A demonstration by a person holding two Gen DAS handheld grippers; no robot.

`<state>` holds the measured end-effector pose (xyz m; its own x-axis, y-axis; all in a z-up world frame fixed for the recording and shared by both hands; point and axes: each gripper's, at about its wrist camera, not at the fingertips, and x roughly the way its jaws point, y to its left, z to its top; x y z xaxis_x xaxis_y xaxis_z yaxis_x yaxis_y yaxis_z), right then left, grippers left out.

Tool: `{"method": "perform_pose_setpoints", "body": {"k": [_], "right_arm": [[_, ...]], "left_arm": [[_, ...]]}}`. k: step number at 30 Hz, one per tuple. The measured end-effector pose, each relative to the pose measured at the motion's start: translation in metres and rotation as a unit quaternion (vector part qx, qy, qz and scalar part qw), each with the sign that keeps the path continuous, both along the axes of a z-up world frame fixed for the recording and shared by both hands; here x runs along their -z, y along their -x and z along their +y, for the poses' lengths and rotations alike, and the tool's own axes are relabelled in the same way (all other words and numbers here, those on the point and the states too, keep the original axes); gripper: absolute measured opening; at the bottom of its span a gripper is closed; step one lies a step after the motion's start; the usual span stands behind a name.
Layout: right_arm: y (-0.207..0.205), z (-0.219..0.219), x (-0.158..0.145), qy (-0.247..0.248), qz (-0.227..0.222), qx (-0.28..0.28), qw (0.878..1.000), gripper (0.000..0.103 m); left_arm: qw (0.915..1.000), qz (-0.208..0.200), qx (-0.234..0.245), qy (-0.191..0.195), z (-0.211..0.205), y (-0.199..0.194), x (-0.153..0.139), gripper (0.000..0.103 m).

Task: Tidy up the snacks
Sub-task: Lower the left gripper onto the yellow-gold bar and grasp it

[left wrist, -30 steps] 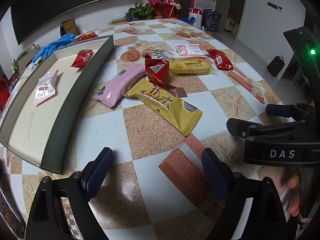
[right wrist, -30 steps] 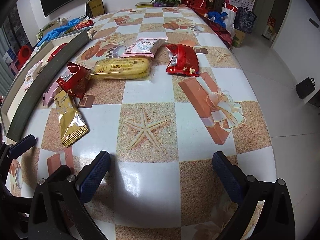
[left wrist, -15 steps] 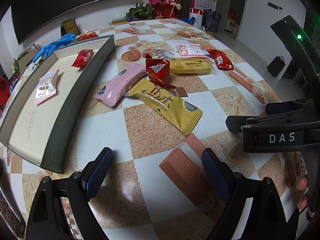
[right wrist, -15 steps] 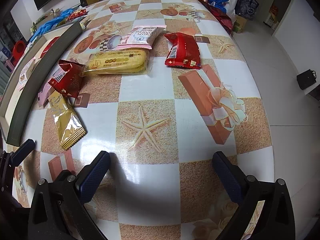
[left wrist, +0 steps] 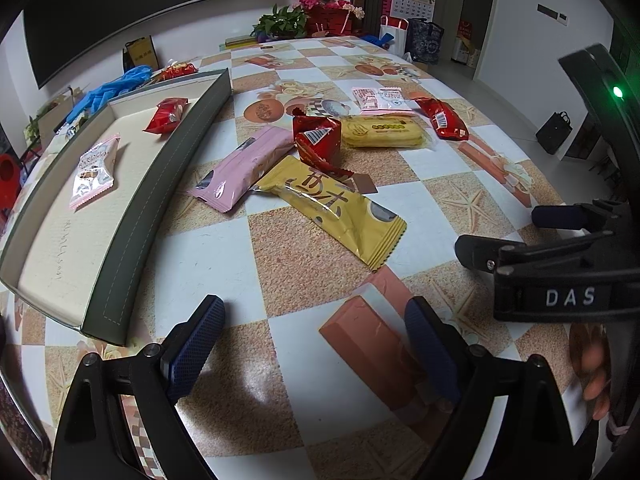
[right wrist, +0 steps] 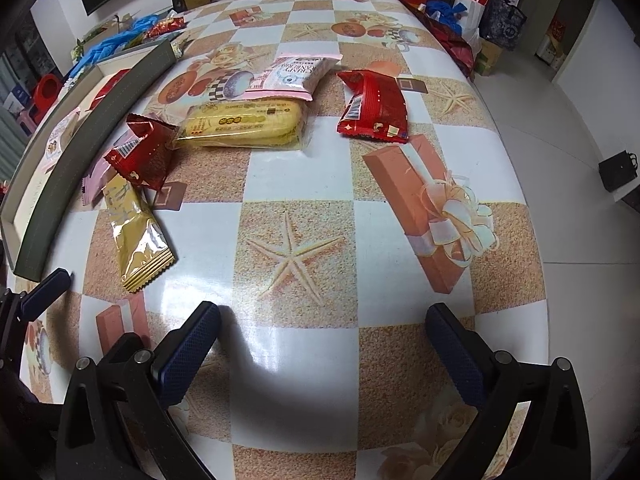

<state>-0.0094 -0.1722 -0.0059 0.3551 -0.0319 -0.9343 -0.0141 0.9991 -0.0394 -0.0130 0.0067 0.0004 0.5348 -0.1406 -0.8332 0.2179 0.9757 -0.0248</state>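
Several snack packs lie on the patterned table: a gold bar pack (left wrist: 334, 208) (right wrist: 134, 236), a pink pack (left wrist: 244, 166), a crumpled red pack (left wrist: 318, 142) (right wrist: 144, 152), a yellow biscuit pack (left wrist: 382, 132) (right wrist: 244, 122), a red pack (left wrist: 442, 118) (right wrist: 374, 108) and a pink-white pack (left wrist: 378, 100) (right wrist: 292, 76). A grey tray (left wrist: 152, 196) at the left holds a red pack (left wrist: 166, 114) and a pink-white pack (left wrist: 94, 170). My left gripper (left wrist: 316, 344) is open and empty, near the gold pack. My right gripper (right wrist: 324, 352) is open and empty over bare table; it also shows at the right of the left wrist view (left wrist: 532, 228).
Blue gloves (left wrist: 108, 90) and small items lie beyond the tray. Flowers (left wrist: 316, 12) and bags (left wrist: 424, 38) stand past the table's far end. The table's right edge (right wrist: 538, 240) drops to the floor.
The right gripper has edged forward toward the snacks and sits lower in the left wrist view. The left gripper has hardly moved. Both stay open.
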Motion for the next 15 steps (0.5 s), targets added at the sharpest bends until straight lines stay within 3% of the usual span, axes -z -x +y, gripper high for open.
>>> {"method": "perform_pose_setpoints", "body": {"k": [6,15], "right_arm": [[0.014,-0.001,0.0,0.0,-0.048,-0.005,0.999,0.103],[0.015,-0.002,-0.001,0.0,-0.05,-0.003,0.999,0.103]], "left_arm": [[1.0,0.0,-0.001,0.0,0.002,0.0,0.0,0.094],[1.0,0.0,0.0,0.0,0.002,0.0,0.0,0.094]]}}
